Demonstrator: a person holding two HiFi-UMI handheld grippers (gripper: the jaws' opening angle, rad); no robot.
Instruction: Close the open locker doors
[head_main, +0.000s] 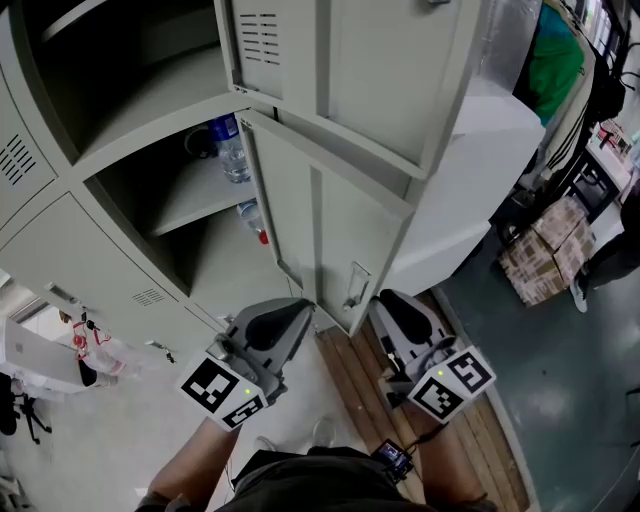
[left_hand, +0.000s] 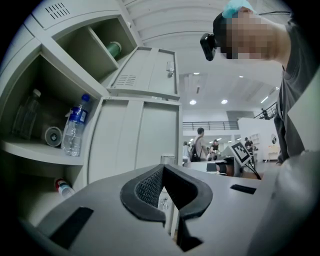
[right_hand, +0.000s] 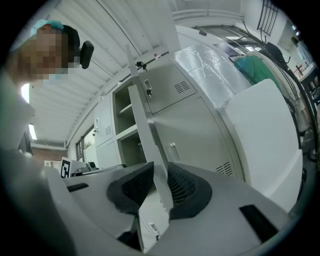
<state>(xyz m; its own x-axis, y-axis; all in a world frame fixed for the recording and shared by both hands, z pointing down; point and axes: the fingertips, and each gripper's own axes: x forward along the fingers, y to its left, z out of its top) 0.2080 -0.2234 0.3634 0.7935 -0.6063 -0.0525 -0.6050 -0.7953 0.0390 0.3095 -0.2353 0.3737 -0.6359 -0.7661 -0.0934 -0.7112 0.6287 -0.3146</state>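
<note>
Two grey locker doors stand open: an upper door (head_main: 340, 60) and a lower door (head_main: 320, 215) whose free edge with its latch (head_main: 355, 285) points toward me. My right gripper (head_main: 385, 300) is at that free edge; in the right gripper view the lower door's edge (right_hand: 150, 130) runs between its pads and the gripper (right_hand: 159, 167) is shut on it. My left gripper (head_main: 300, 312) sits just left of the same edge, on the door's inner side. Its tips meet in the left gripper view, so the gripper (left_hand: 162, 169) is shut, with the door (left_hand: 135, 140) just beyond.
The open compartments hold a water bottle (head_main: 231, 148), a red-capped bottle (head_main: 255, 222) and a tape roll (left_hand: 53, 136). A white cabinet (head_main: 460, 190) stands right of the lockers, with cardboard boxes (head_main: 545, 250) beyond. Wooden planks (head_main: 360, 380) lie underfoot. People (left_hand: 199, 145) stand far off.
</note>
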